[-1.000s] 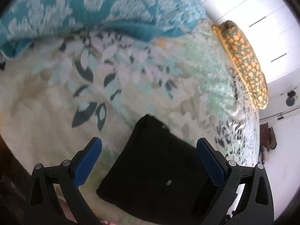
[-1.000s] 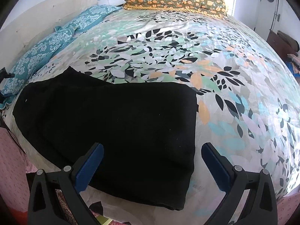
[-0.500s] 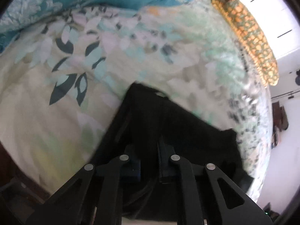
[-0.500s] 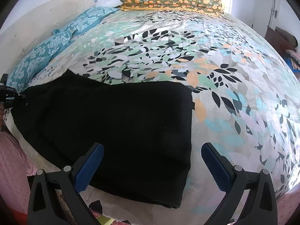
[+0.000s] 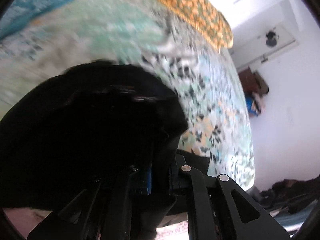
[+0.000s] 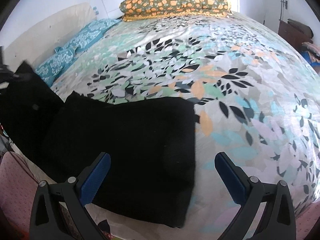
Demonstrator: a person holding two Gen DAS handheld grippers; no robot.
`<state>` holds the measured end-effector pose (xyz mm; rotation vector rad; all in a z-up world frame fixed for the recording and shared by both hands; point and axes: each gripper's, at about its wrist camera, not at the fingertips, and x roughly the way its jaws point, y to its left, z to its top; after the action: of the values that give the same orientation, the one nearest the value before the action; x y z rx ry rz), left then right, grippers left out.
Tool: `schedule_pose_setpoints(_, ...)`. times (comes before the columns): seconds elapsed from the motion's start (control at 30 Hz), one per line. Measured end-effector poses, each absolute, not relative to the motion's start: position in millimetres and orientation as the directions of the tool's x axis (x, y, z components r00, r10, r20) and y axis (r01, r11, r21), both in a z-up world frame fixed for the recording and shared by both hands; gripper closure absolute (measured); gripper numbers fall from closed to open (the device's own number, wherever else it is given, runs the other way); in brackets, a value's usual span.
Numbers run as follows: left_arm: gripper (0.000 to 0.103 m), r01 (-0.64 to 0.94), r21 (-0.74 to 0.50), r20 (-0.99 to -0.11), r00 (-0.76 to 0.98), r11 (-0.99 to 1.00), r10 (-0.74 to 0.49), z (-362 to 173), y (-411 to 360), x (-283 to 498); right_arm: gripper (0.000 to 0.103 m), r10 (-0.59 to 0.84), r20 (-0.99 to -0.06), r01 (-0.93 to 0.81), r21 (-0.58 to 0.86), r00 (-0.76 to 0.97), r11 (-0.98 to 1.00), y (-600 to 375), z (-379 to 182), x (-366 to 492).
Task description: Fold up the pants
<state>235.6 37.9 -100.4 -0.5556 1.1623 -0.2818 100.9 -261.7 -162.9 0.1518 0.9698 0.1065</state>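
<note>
Black pants [image 6: 130, 140] lie folded along the near edge of a leaf-print bedspread [image 6: 240, 80]. Their left end [image 6: 26, 92] is lifted off the bed and folds over toward the rest. My left gripper [image 5: 160, 172] is clamped on that lifted end; black cloth [image 5: 90, 130] fills the gap between its blue pads and hangs over most of the left wrist view. Its jaws are opening slightly, with the cloth still pinched between them. My right gripper [image 6: 162, 156] hovers open above the pants' right half, with nothing gripped between its blue pads [image 6: 96, 178].
An orange-flowered pillow [image 6: 176, 2] lies at the far side of the bed. Teal patterned pillows [image 6: 80, 44] line the left side by a cream headboard [image 6: 50, 26]. Dark wooden furniture [image 6: 294, 32] stands to the right. Pink fabric [image 6: 14, 176] shows at the near left.
The left gripper went from wide open above the pants' end to clamped on it, then swept it up and across the bed. The right gripper stayed open and shifted only slightly.
</note>
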Motion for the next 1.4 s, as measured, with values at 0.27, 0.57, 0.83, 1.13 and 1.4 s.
schedule_pose_setpoints(0.27, 0.062, 0.198, -0.557, -0.793, 0.161, 0.807, -0.587, -101.0, -112.0, 234.1, 0.0, 0.157, -0.793, 0.096, 0.262, 0.589, 0.96, -298.3, -161.8, 101.3)
schedule_pose_setpoints(0.57, 0.012, 0.237, -0.422, -0.654, 0.589, 0.875, -0.475, 46.6, 20.0, 210.6, 0.0, 0.284, -0.75, -0.038, 0.327, 0.598, 0.944, -283.2, -154.3, 104.3)
schedule_pose_setpoints(0.83, 0.015, -0.061, -0.169, -0.84, 0.531, 0.984, -0.112, -73.5, 119.7, 164.2, 0.0, 0.574, -0.72, -0.526, 0.338, 0.39, 0.781, -180.6, -154.2, 116.5)
schedule_pose_setpoints(1.13, 0.021, -0.2, -0.201, -0.873, 0.48, 0.959, -0.083, -138.8, 133.6, 140.5, 0.0, 0.683, -0.725, -0.608, 0.505, 0.086, 0.613, -136.7, -190.4, 161.5)
schedule_pose_setpoints(1.4, 0.021, -0.17, -0.243, -0.892, 0.427, 0.955, -0.15, -165.2, 124.0, 145.6, 0.0, 0.759, -0.651, -0.577, 0.624, -0.012, 0.527, -140.2, -174.9, 162.2)
